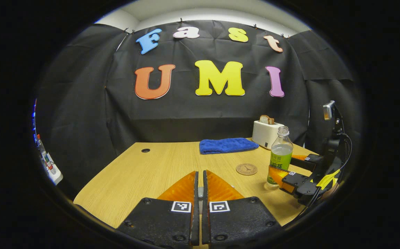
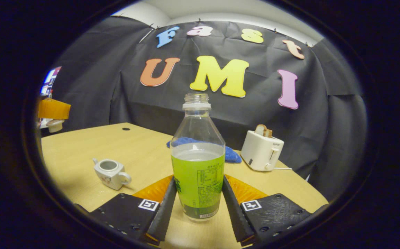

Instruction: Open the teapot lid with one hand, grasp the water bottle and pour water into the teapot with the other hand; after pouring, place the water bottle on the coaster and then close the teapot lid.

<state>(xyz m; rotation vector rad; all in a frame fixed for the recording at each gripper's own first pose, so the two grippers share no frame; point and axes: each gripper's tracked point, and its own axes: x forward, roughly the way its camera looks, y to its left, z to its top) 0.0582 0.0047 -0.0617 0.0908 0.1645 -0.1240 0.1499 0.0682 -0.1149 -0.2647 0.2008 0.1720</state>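
Bottle stands upright on the table between the right gripper's fingers, which flank its label closely, though firm contact cannot be told. The teapot sits open at nine o'clock of it; at upper left the left gripper apparently holds the lid. Grasping seems in hand; next comes lifting and tilting over the teapot, the coaster waiting nearby.

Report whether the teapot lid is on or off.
Off. In the right gripper view the teapot stands on the table with its round mouth open and no lid over it.
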